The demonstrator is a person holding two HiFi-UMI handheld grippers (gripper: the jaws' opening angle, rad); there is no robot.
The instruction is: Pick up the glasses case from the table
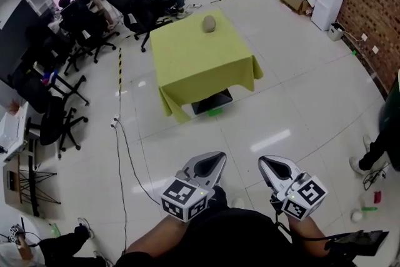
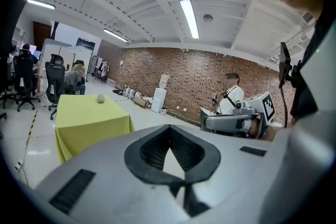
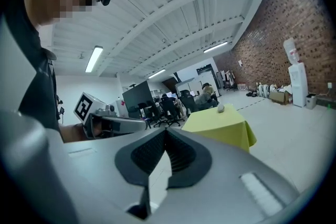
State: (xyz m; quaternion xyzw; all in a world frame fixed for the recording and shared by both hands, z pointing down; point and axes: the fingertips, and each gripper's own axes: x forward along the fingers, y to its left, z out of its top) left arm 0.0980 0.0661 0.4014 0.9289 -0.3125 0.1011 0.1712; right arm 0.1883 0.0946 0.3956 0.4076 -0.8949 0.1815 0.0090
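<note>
At the far left stand several dark office chairs in rows, and from there a thin cable runs over the pale floor toward the bottom of the head view. Next comes the left tool, held low in front of the person; its own view shows the two dark pads meeting at the tip with nothing between them, so it is closed and empty. Farther away, in the middle of the room, stands the desk under a yellow-green cloth that hangs down on all sides. The glasses case lies on the far part of this desk (a small rounded grey thing, alone on the cloth), well apart from both tools. The right tool is just beside the left one, at about the same height; its pads also touch each other at the tip and hold nothing. Both tools point roughly toward the desk. At the right a white water dispenser stands against the brick wall
</note>
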